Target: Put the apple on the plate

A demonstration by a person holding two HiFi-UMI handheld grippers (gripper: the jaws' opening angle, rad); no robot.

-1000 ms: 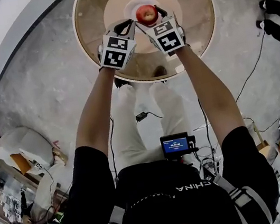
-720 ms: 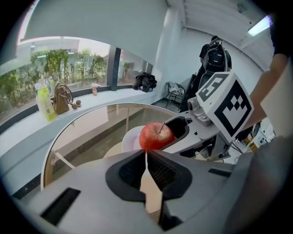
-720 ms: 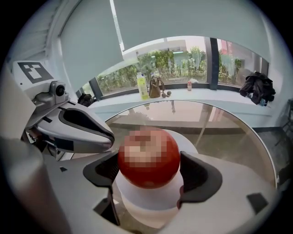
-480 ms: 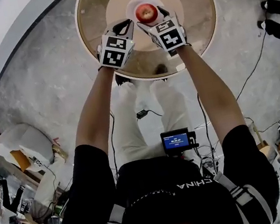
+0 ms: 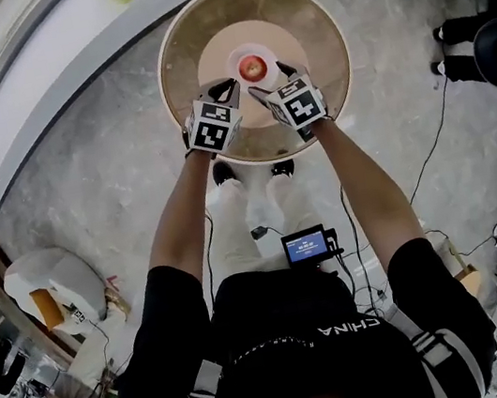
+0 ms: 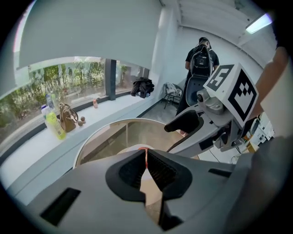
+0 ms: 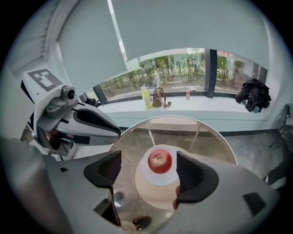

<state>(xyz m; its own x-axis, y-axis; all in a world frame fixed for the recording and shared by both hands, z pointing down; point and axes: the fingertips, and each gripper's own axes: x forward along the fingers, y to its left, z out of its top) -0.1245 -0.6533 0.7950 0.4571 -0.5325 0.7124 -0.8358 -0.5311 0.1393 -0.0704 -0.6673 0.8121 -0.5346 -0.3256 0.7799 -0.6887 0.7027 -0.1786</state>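
Note:
A red apple (image 5: 251, 68) (image 7: 160, 161) rests on a small white plate (image 5: 266, 77) (image 7: 158, 177), which sits on a round beige mat (image 5: 216, 42) (image 7: 153, 196) at the middle of a round glass table (image 5: 314, 29). My right gripper (image 5: 271, 81) (image 7: 150, 172) is open just short of the plate, and the apple shows free between its jaws, apart from both. Beside it on the left, my left gripper (image 5: 224, 88) (image 6: 146, 167) is shut with its pads pressed together and nothing held.
The windowsill (image 7: 201, 107) behind the table holds a yellow bottle (image 7: 146, 98), a brown bag (image 7: 159, 98) and a black jacket (image 7: 253, 94). A person in black (image 6: 200, 59) stands by a chair. Cables (image 5: 437, 136) lie on the stone floor.
The right gripper, which had its jaws around the apple, has let go and drawn back toward me. The apple stays on the plate. The head view now looks from higher up.

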